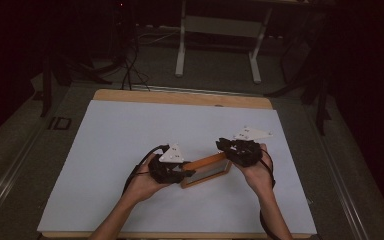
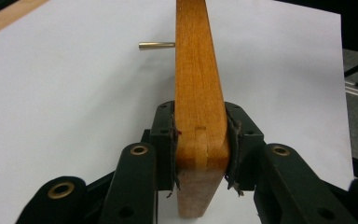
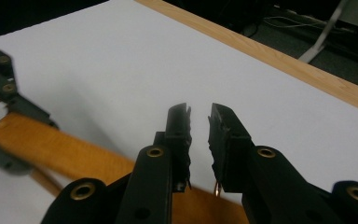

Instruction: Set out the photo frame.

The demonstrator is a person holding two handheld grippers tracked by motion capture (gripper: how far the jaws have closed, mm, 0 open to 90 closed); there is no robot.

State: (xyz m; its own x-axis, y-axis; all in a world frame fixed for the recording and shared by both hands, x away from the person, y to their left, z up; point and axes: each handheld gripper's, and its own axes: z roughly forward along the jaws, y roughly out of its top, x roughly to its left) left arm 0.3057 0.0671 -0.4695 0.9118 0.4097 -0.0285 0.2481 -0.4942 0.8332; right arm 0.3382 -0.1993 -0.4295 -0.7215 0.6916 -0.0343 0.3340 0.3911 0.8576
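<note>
A wooden picture frame (image 1: 206, 170) lies raised off the white sheet between my two grippers. My left gripper (image 2: 200, 140) is shut on the frame's corner (image 2: 199, 102), its pads pressing both faces of the wood. A thin brass rod (image 2: 156, 45) sticks out sideways from the frame farther along. My right gripper (image 3: 199, 135) hovers at the frame's other end (image 3: 60, 149), with the jaws a narrow gap apart and white paper showing between the tips. A small coppery ring (image 3: 217, 189) shows at the lower edge of its right pad; whether it is gripped I cannot tell.
The white sheet (image 1: 130, 140) covers most of the wooden table (image 1: 180, 96). Beyond the table's far edge stand the legs of a white stand (image 1: 181, 50) and dark cables on the floor.
</note>
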